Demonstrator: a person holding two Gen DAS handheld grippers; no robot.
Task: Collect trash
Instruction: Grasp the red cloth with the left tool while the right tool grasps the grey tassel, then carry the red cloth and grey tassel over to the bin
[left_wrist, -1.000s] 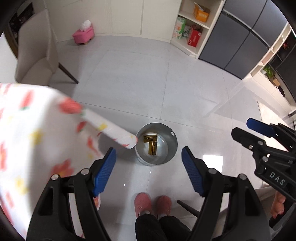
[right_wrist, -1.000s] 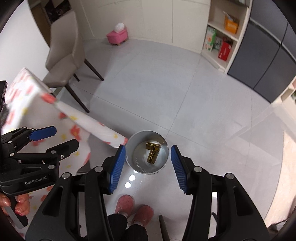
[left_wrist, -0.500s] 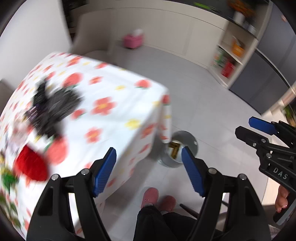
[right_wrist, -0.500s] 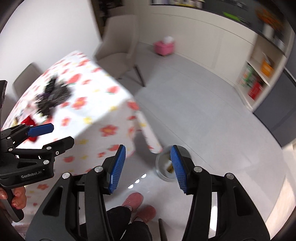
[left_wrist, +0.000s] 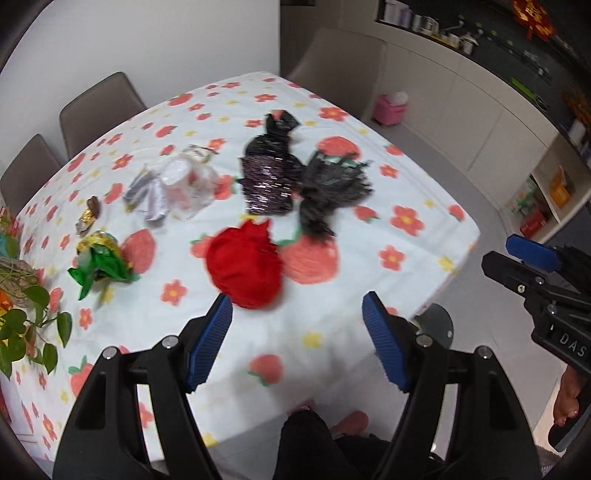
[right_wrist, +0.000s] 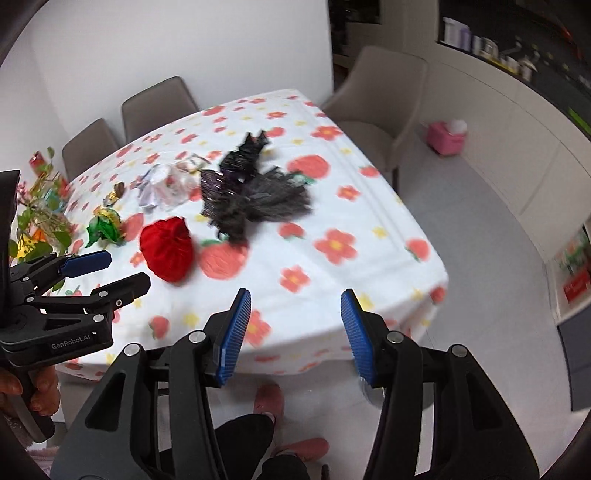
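Above, the left gripper (left_wrist: 297, 341) and right gripper (right_wrist: 295, 332), blue-padded fingers apart and empty, hang over the flower-printed tablecloth (left_wrist: 369, 288); the crumpled red wrapper (left_wrist: 245, 271) lies just beyond the left fingertips, black foil wrappers (left_wrist: 295, 184) farther off.

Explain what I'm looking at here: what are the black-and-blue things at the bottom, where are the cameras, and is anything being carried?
No robot: a person holds a hand-held claw in each hand, with a camera on each looking along its fingers. One picture looks past the left claw, the other past the right claw. Both are open and empty. On the flower-print tablecloth lie a crumpled red wrapper, black shiny wrappers, clear plastic and a green-and-gold foil wrapper. A metal bin stands on the floor beside the table.
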